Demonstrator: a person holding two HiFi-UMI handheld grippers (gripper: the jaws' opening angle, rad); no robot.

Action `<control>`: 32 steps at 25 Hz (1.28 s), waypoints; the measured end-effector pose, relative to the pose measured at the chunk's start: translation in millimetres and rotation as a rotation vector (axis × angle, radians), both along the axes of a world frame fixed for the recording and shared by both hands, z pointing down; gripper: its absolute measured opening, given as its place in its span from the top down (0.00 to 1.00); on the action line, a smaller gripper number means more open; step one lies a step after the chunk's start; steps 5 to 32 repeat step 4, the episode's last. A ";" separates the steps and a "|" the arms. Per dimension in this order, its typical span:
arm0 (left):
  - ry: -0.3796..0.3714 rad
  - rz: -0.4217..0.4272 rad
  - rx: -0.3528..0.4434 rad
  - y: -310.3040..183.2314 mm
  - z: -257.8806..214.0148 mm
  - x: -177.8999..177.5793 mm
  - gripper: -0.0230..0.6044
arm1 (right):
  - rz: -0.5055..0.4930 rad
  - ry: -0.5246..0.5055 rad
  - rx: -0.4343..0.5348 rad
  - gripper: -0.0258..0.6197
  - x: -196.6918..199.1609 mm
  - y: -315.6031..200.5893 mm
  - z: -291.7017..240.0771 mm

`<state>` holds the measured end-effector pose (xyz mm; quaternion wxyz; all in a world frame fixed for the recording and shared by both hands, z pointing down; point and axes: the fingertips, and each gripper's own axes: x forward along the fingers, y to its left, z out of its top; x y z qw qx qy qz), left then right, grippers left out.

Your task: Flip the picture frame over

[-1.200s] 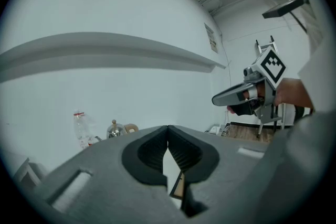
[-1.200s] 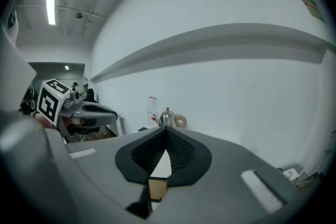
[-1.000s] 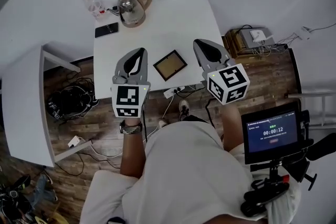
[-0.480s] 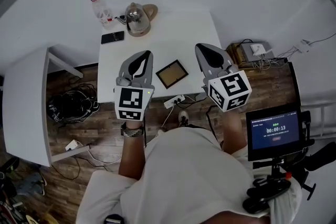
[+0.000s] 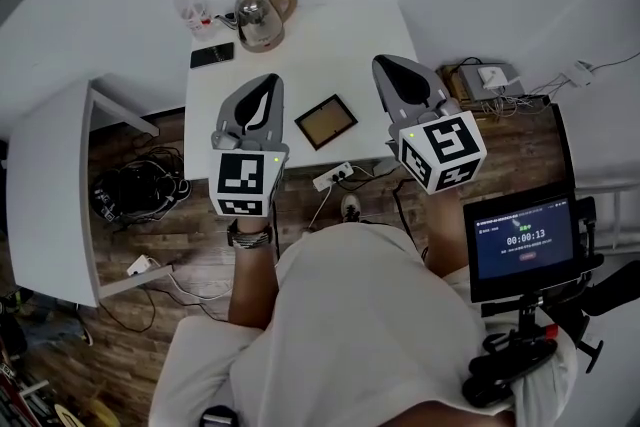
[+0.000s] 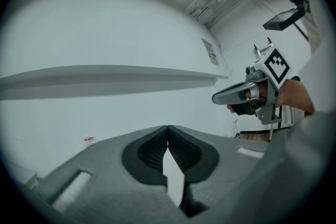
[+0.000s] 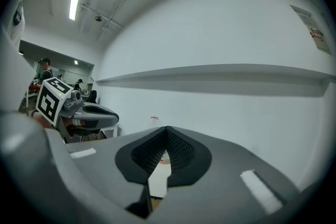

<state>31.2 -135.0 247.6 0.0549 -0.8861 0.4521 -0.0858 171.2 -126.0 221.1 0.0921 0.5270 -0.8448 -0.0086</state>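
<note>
At the far left of the bench (image 5: pixel 330 40) stand a clear bottle (image 5: pixel 185 0), a dark phone (image 5: pixel 211 55) lying flat and a metal kettle (image 5: pixel 257 15), all well apart from the work. Next comes the left tool (image 5: pixel 264 83), held out roughly level over the bench's near left part. Its own view shows the two jaws meeting at the tips with nothing between them, so it is closed and empty. Just to its right in the head view lies the picture frame (image 5: pixel 325 121), flat on the bench close to the near edge and turned on a diagonal, with a dark border round a tan panel. Whether that panel is the face or the backing cannot be told from here. The frame sits between the two tools, beside both and touching neither; both appear to be held above bench height. To the right, the right tool (image 5: pixel 386 65) is likewise closed at the tips and carries nothing. The frame looks light and stiff, with a thin rigid border, and it may carry glass on one side, so it should be treated as breakable and not dropped flat. Lying flush on a smooth top, it will likely slide rather than lift if pushed. The sensible hold is probably on the border at a corner or the middle of a side, with the jaws opened first and closed across the frame's thickness. At the far right a small screen (image 5: pixel 523 240) shows a running timer.
</note>
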 end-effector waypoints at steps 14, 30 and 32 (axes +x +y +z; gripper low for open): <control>0.006 0.006 -0.009 1.6 3.2 5.5 0.96 | -0.009 0.003 -0.014 0.96 0.0 0.4 5.7; 0.006 0.006 -0.009 1.6 3.2 5.5 0.96 | -0.009 0.003 -0.014 0.96 0.0 0.4 5.7; 0.006 0.006 -0.009 1.6 3.2 5.5 0.96 | -0.009 0.003 -0.014 0.96 0.0 0.4 5.7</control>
